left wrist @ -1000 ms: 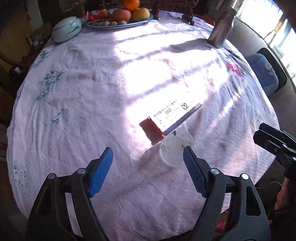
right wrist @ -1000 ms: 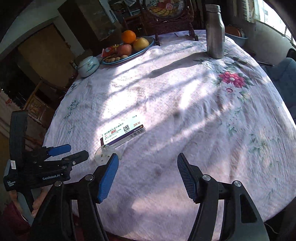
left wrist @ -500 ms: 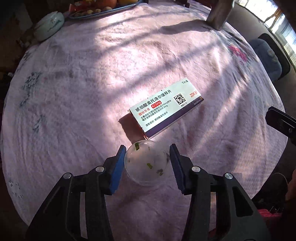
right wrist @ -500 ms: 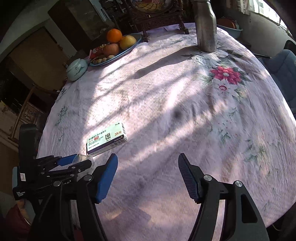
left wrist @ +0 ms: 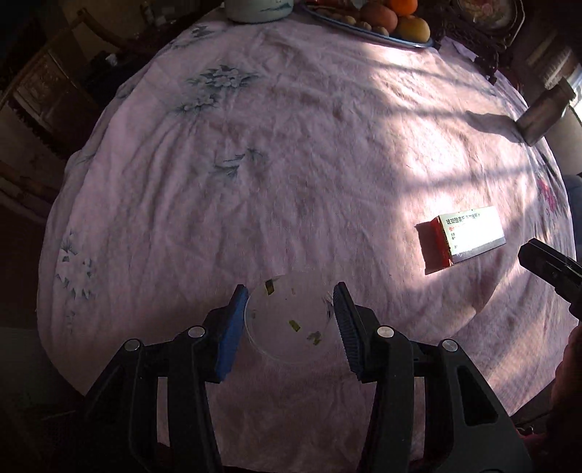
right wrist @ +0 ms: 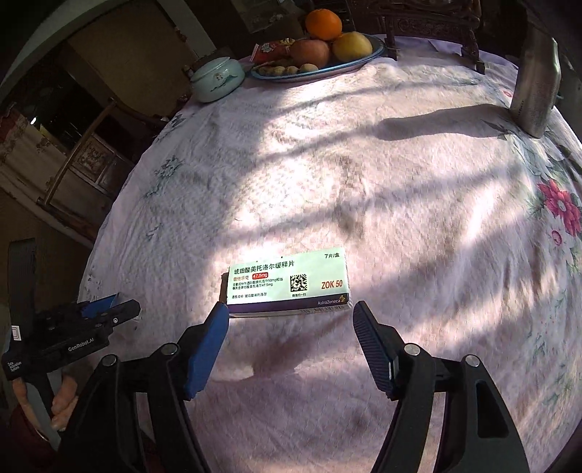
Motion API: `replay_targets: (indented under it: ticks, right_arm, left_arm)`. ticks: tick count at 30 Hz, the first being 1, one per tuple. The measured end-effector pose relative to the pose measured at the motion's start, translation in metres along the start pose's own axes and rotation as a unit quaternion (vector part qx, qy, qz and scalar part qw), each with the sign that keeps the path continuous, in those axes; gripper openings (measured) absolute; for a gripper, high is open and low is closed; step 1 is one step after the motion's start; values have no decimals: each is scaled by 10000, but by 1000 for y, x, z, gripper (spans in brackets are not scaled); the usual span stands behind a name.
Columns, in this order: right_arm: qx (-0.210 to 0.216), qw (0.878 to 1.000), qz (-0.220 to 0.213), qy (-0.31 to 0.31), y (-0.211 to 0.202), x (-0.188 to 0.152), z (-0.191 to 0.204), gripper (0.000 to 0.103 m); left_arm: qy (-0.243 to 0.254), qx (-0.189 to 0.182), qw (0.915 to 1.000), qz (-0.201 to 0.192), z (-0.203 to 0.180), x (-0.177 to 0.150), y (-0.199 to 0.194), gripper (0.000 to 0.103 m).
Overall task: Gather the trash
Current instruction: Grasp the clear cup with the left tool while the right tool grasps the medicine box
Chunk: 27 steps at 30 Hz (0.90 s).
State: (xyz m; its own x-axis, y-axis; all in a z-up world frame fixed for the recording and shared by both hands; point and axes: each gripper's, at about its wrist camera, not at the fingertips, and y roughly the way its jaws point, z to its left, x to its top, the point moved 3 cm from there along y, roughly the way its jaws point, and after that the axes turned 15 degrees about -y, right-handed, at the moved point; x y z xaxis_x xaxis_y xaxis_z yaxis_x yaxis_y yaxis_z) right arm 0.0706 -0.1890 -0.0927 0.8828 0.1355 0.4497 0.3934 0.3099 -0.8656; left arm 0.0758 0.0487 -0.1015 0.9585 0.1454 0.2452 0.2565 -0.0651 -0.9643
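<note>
Gripping a clear plastic cup (left wrist: pixel 289 324) low-centre for disposal, left gripper (left wrist: pixel 289 320) jaws pinched it; right gripper (right wrist: pixel 289 324) jaws, just widening, spread before the medicine box (right wrist: pixel 289 282).

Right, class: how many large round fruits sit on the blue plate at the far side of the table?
3, all on the blue plate: an orange on top, a red apple left, a yellow fruit right. Others may hide behind.
</note>
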Motion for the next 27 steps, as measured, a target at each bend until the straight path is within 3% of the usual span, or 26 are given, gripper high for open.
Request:
replay_targets:
  ticks: [9,11,15,19,24,27]
  right_arm:
    - [-20,9873,369,-1543,50,37,8,83]
    - [40,9825,478,-1802,59,35,12,87]
    - [556,9713,667,-2213,49,17,29,87]
    - [701,9652,687,-2425,30,-8,47,86]
    - [176,9723,150,-2324,23,9,40,86]
    - [34,9650,175,-2617,37,19,37,86]
  left_arm:
    - [-283,113,9995,32,14,-9,-5,48]
    - [-288,134,9995,45,13,-10,-5,48]
    - [-233,165,9996,36,12,-11,-7,48]
    - [-199,170,9996,78,13,-10,-3,48]
    - [-151,155,9997,88,13,-6,-3,48]
    - [-90,170,9998,64,11,-5,-5,48]
